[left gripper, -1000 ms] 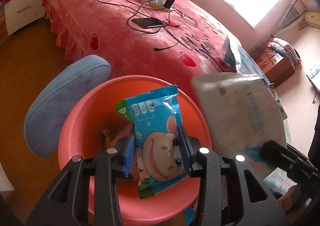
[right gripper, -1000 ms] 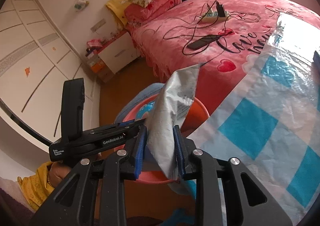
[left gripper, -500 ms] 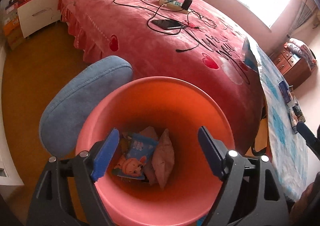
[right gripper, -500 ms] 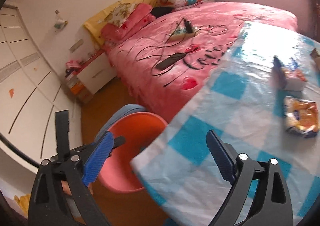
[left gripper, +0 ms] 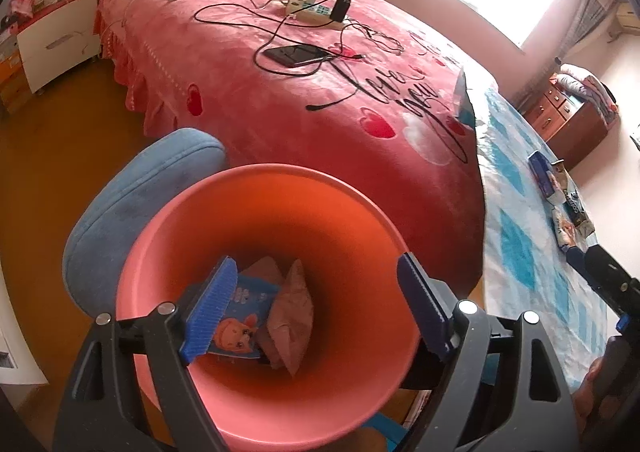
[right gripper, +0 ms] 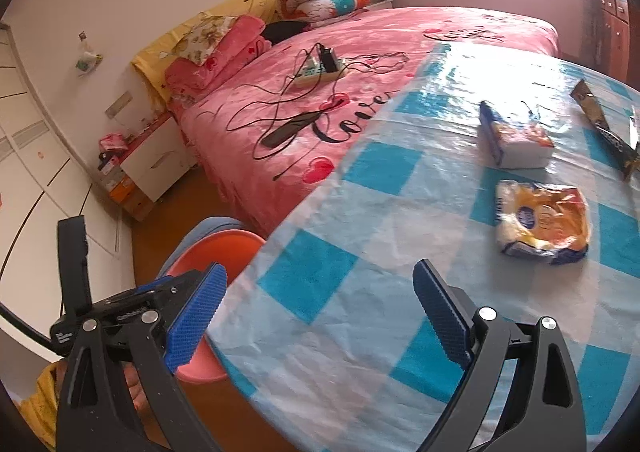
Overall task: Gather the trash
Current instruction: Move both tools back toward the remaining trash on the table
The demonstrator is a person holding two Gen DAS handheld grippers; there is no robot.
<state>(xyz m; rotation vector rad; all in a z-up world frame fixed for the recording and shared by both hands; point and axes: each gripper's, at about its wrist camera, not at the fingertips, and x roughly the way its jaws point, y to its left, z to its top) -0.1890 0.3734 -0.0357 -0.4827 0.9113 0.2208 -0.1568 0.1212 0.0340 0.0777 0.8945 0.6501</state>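
Note:
My left gripper (left gripper: 316, 312) is open and empty above the pink-orange bin (left gripper: 264, 203). Inside the bin lie a blue cartoon snack packet (left gripper: 244, 328) and a crumpled pale wrapper (left gripper: 292, 312). My right gripper (right gripper: 320, 316) is open and empty over the edge of the blue-and-white checked table (right gripper: 400, 252). On that table lie an orange-and-white wrapper (right gripper: 542, 221), a white-and-blue pack (right gripper: 514, 139) and a dark gold wrapper (right gripper: 600, 119). The bin also shows in the right wrist view (right gripper: 216, 248), left of the table.
A blue chair back (left gripper: 132, 203) stands behind the bin. A pink bed (left gripper: 320, 83) with a power strip (left gripper: 316, 9), cables and a phone (left gripper: 296, 53) fills the background. A white bedside cabinet (left gripper: 52, 43) stands at the left, a wooden dresser (left gripper: 568, 119) at the far right.
Both grippers opened. The blue packet and the silver wrapper dropped into the bin. The right gripper swung right, from over the bin to over the table.

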